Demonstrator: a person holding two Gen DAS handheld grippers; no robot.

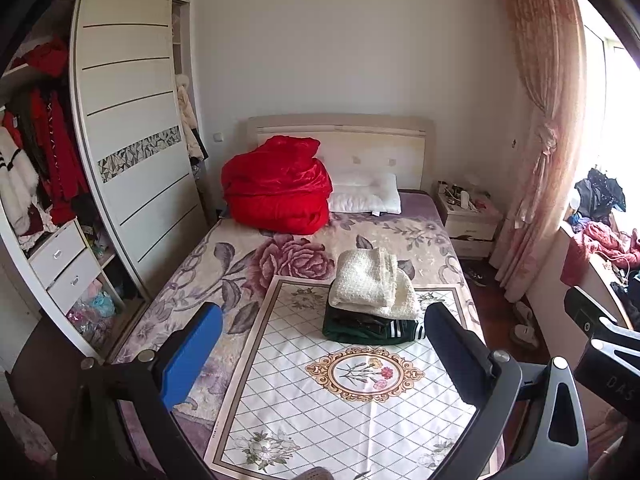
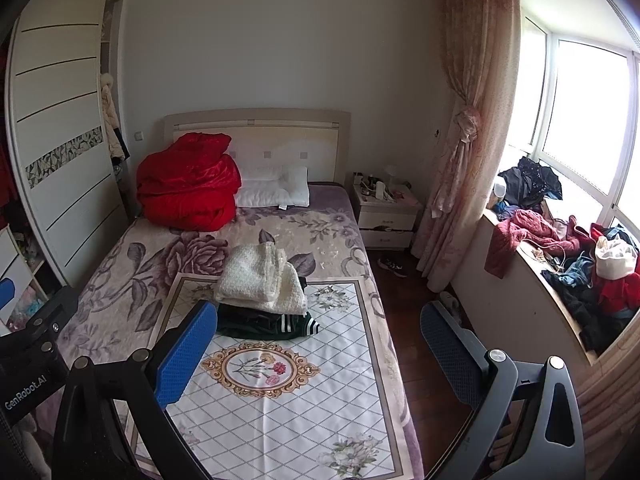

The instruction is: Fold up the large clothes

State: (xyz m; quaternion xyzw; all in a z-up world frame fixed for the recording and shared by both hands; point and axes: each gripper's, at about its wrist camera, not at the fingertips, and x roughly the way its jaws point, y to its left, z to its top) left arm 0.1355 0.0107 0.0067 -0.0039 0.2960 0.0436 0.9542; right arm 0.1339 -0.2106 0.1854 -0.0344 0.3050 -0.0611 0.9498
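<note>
A folded cream knit garment (image 1: pixel 370 282) lies on top of a folded dark green garment with white stripes (image 1: pixel 368 328), stacked on the white patterned cloth (image 1: pixel 320 400) on the bed. The same stack shows in the right wrist view, cream (image 2: pixel 258 280) over green (image 2: pixel 264 325). My left gripper (image 1: pixel 320 356) is open and empty, held above the cloth in front of the stack. My right gripper (image 2: pixel 316 356) is open and empty, above the bed's right edge. A heap of unfolded clothes (image 2: pixel 568 256) lies on the window sill at the right.
A red quilt (image 1: pixel 276 186) and a white pillow (image 1: pixel 366 196) lie at the headboard. An open wardrobe (image 1: pixel 44 168) stands at the left. A nightstand (image 2: pixel 386 212), a pink curtain (image 2: pixel 464 128) and shoes on the dark floor (image 2: pixel 394 266) are right of the bed.
</note>
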